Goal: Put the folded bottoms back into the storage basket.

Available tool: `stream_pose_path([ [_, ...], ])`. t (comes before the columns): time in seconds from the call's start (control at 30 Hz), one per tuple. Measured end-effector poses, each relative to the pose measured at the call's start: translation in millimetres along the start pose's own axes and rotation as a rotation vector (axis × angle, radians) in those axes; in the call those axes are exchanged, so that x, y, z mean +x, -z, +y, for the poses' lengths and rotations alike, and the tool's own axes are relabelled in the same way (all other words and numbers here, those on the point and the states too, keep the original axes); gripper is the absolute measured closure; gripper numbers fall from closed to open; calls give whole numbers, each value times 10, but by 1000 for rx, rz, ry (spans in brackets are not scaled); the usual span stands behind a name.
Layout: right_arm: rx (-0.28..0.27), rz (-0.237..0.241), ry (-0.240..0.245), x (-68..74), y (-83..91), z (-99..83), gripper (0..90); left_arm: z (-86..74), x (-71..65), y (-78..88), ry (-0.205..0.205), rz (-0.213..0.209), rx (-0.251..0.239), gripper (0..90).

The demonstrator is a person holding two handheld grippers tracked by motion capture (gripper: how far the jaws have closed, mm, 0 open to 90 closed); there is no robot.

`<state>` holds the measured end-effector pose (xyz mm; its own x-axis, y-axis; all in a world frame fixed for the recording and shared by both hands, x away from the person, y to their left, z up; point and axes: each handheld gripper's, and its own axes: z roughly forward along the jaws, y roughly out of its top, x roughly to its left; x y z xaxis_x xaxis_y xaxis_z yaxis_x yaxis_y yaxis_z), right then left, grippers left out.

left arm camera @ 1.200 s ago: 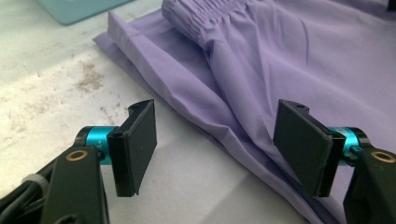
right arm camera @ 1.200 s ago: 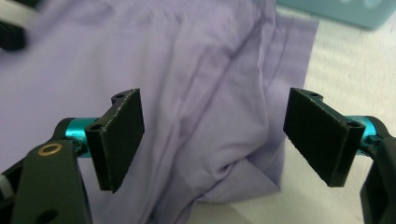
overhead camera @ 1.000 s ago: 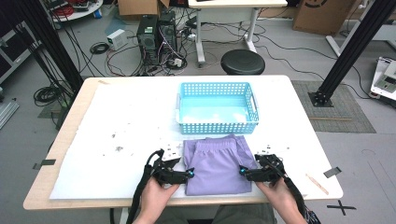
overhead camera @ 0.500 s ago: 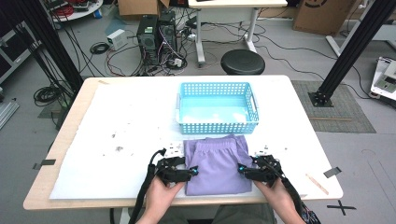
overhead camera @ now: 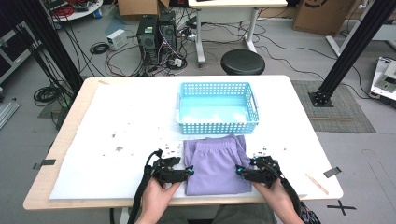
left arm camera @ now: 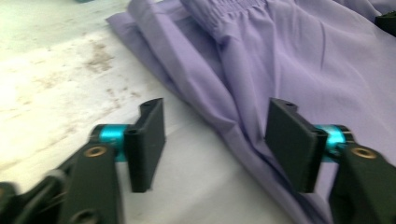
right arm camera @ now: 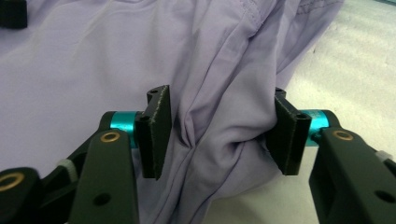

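– On the table (overhead camera: 116,116), seen from above, the purple shorts (overhead camera: 215,163) lie just in front of the blue basket (overhead camera: 217,127). Which way do they point?
– The waistband is by the basket and the legs are by the person, so the long way runs near to far.
– And the left tool (left arm camera: 215,109), in its own view?
– It has just been opening. It is wide, with the shorts' edge between its jaws.
– The right tool (right arm camera: 222,100)?
– It has just been closing and pinches a bunch of cloth. This looks like the grabbing step. Next the left should pinch too, then both lift together.

Grey floor's a total cable mess, with two black PC towers (overhead camera: 158,37), a round black stool (overhead camera: 242,61), a white desk (overhead camera: 224,18), cardboard boxes (overhead camera: 322,16) and black frame posts (overhead camera: 355,46) behind the wooden table (overhead camera: 70,140).
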<state>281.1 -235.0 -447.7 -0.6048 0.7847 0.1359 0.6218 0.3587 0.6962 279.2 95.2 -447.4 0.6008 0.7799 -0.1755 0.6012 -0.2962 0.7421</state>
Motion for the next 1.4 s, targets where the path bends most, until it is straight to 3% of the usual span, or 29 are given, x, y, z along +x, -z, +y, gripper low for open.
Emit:
stream_pose_path([
  [0.07, -2, -2, 5, 5, -3, 2, 458, 10, -19, -33, 33, -25, -15, 346],
  [0.13, 0, 1, 7, 4, -7, 3, 461, 22, -30, -55, 39, -35, -18, 372],
  [0.37, -5, 2, 0, -11, -11, 5, 525, 69, -83, -131, 81, -34, -28, 476],
  [0.53, -11, 5, -9, -31, -12, 5, 604, 88, -113, -168, 83, -17, -35, 561],
  [0.73, -12, 10, 0, -25, -23, 11, 707, 118, -119, -212, 69, -38, -23, 744],
  [0.9, -5, 33, -1, -18, -35, 19, 811, 133, -127, -238, 64, -56, -19, 831],
  [1.0, -9, 38, 5, -13, -38, 18, 829, 129, -130, -233, 56, -60, -18, 842],
  [1.07, -10, 42, 7, -23, -37, 18, 830, 124, -136, -218, 29, -61, -17, 813],
  [1.17, -10, 49, 6, -31, -30, 11, 829, 99, -148, -136, -8, -31, 5, 604],
  [1.23, -7, 51, 1, -30, -22, 5, 829, 67, -160, -87, -33, 23, 14, 521],
  [1.33, -6, 56, 4, -35, -26, 8, 827, 66, -168, -95, -21, 34, 11, 527],
  [1.4, -10, 54, 7, -32, -26, 6, 828, 71, -155, -106, 4, 33, 5, 587],
])
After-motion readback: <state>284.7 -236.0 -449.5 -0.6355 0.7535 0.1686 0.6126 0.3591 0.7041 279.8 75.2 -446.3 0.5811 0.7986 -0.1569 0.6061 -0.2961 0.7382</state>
